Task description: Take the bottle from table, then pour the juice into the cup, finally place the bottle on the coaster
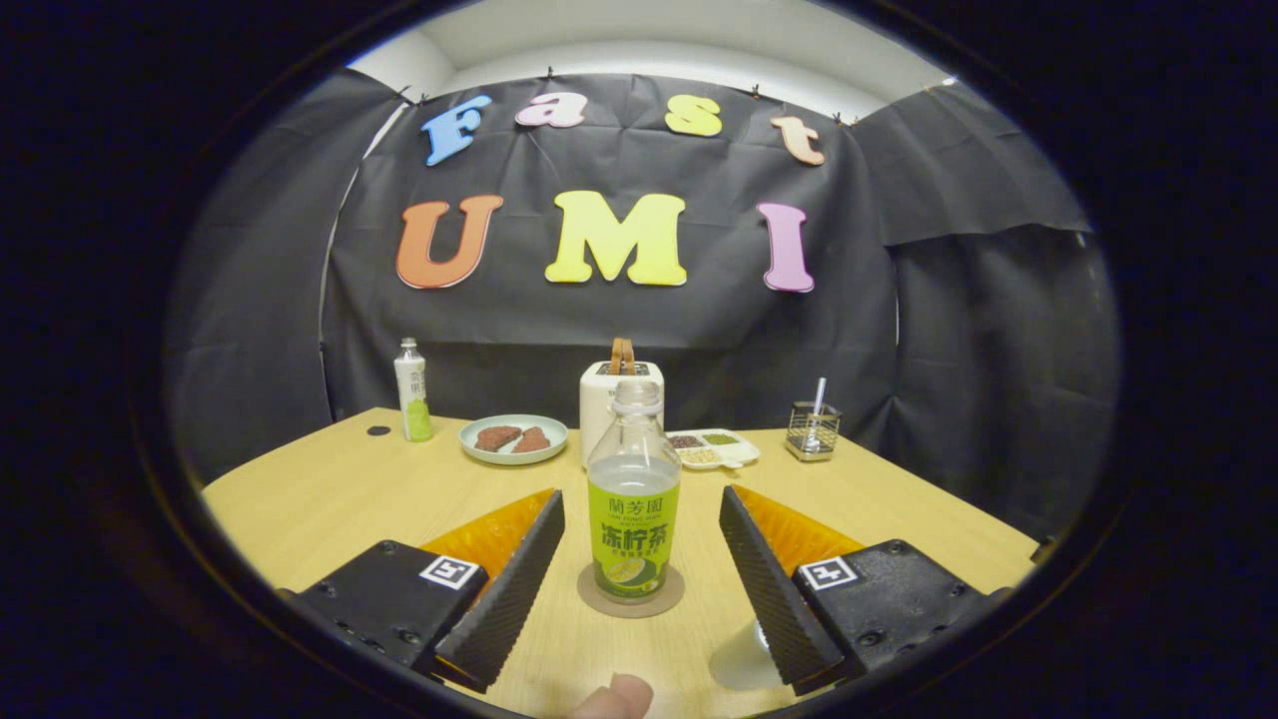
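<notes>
Bottle [634,499]: uncapped, upright on coaster [631,594] on tabletop [329,489], at 12 o'clock between fingers [499,589], touching neither. Gripper [639,579]: spread wide, holding nothing. Cup [744,654]: partly hidden at 5 o'clock behind one finger; contents unreadable. Stage judged final: placement done, pour unverifiable, withdrawal apparently all that is left.

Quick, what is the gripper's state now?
Gripper: open, holding nothing; the bottle stands on the coaster between its fingers, untouched.
</notes>
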Available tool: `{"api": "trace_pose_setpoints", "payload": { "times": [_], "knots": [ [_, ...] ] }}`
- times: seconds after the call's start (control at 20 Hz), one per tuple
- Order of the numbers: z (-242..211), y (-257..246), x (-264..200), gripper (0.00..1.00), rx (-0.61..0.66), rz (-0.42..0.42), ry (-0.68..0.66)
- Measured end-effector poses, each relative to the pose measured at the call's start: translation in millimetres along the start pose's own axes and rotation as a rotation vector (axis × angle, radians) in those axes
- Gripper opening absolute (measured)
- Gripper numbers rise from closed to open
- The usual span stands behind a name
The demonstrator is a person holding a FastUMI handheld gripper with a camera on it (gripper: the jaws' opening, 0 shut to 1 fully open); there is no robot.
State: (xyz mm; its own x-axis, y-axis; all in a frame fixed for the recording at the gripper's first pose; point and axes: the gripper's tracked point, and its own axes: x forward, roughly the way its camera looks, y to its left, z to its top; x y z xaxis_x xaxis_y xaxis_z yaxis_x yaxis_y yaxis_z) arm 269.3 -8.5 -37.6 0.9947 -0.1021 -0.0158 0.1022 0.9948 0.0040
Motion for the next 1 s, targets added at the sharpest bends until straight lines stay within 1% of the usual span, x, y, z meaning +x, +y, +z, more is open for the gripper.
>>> {"api": "trace_pose_setpoints", "payload": {
  "times": [0.1, 0.5, 0.6, 0.85, 1.0],
  "knots": [
    [1.8, -1.0, -16.2, 1.0, -0.02, -0.014, -0.001],
    [21.6, 5.7, -82.2, 1.0, -0.043, -0.022, -0.017],
    [31.2, 7.4, -103.1, 1.0, -0.036, -0.005, -0.025],
    [36.5, 2.4, -157.2, 1.0, 0.022, 0.043, -0.011],
    [28.7, -15.4, -180.9, 1.0, 0.016, 0.004, 0.021]
  ]
}}
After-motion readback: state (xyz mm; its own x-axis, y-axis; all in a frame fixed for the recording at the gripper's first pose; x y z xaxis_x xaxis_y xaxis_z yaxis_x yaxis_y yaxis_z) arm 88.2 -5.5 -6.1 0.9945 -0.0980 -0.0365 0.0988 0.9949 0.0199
